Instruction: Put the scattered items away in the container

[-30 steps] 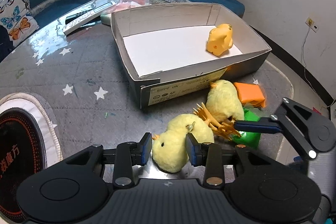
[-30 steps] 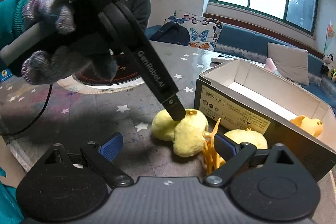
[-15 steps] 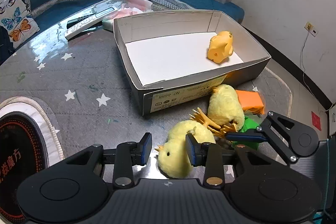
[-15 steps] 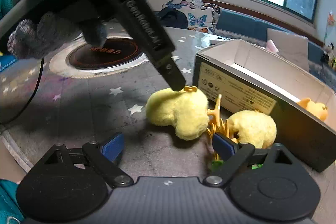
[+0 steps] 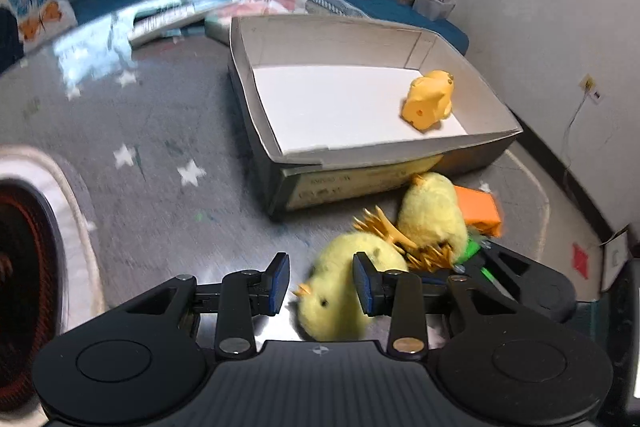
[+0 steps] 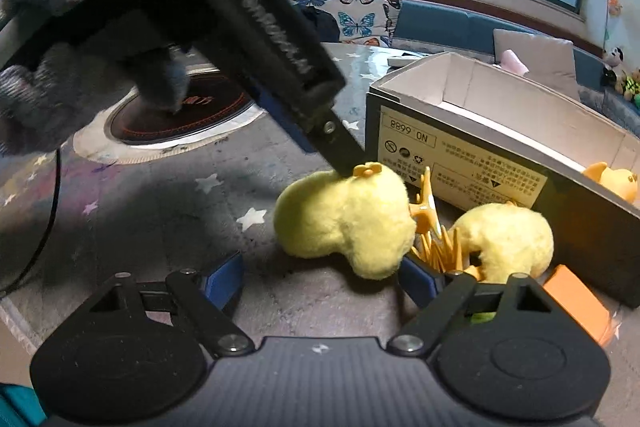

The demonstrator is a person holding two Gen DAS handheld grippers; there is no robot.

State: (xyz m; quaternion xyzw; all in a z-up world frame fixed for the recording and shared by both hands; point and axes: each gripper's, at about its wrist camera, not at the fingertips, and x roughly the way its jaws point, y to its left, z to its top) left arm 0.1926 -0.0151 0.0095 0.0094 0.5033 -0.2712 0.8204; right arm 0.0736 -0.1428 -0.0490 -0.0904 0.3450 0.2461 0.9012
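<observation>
A yellow plush chick (image 5: 336,291) (image 6: 344,219) lies on the grey starred table between my left gripper's (image 5: 320,283) fingers. The right pad touches it and a gap shows at the left pad, so this gripper is open. My right gripper (image 6: 322,281) is open just short of the same chick; its jaws are closing and no pad presses on anything. A second chick (image 5: 432,215) (image 6: 508,239), an orange hair clip (image 5: 384,231) (image 6: 428,223) and an orange block (image 5: 478,205) (image 6: 576,303) lie by the cardboard box (image 5: 360,155) (image 6: 460,155). A yellow toy duck (image 5: 430,103) sits inside the box.
A green item (image 5: 472,251) lies partly hidden under the clip and my right gripper. A round dark hob (image 5: 20,267) (image 6: 180,119) sits at the table's left. A gloved hand (image 6: 40,107) holds the left gripper, with a black cable (image 6: 52,207) below. A sofa lies beyond the box.
My right gripper has come lower and closer to the chicks, with its jaws narrower. The near chick now sits closer to the right pad between the left fingers. The left view has rolled slightly.
</observation>
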